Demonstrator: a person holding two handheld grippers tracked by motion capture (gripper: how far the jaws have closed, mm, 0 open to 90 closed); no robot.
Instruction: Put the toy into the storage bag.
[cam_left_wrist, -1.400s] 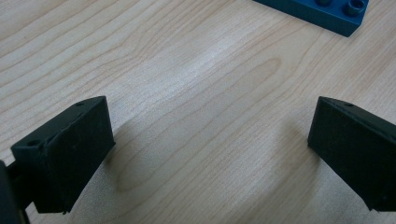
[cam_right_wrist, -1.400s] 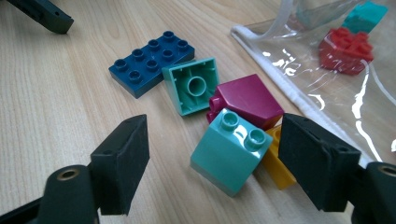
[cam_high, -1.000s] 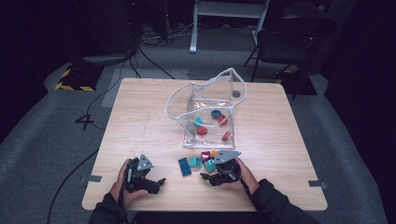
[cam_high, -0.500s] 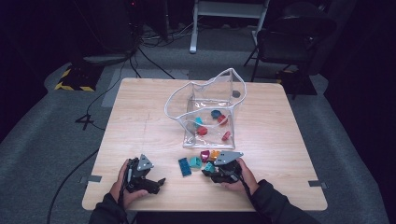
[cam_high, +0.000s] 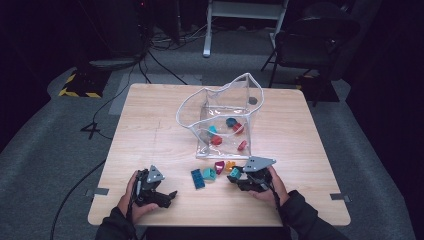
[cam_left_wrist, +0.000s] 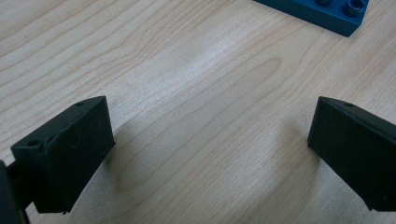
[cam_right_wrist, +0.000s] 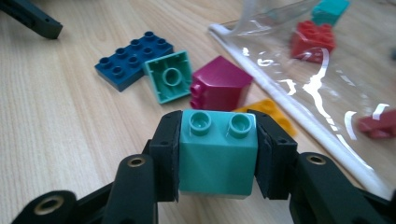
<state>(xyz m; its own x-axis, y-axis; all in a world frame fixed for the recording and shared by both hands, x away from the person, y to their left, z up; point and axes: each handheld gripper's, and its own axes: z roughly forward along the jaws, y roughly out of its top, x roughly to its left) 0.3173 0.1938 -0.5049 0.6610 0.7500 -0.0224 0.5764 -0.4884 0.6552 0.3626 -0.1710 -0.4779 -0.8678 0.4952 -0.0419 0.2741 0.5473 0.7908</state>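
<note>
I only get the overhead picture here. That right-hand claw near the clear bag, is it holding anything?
Observer: Yes, the right gripper is clamped on a teal block, two studs up.
Visitor: What lies just beyond it?
Observer: A magenta block lies on its side, studs facing left.
Visitor: And the left claw?
Observer: The left gripper stands open over bare table, nothing between its jaws.

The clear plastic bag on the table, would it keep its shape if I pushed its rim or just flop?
The clear plastic bag would probably buckle: its rim already sags unevenly. It looks light, so a push may slide it across the table, though the bricks inside should anchor its base somewhat.
</note>
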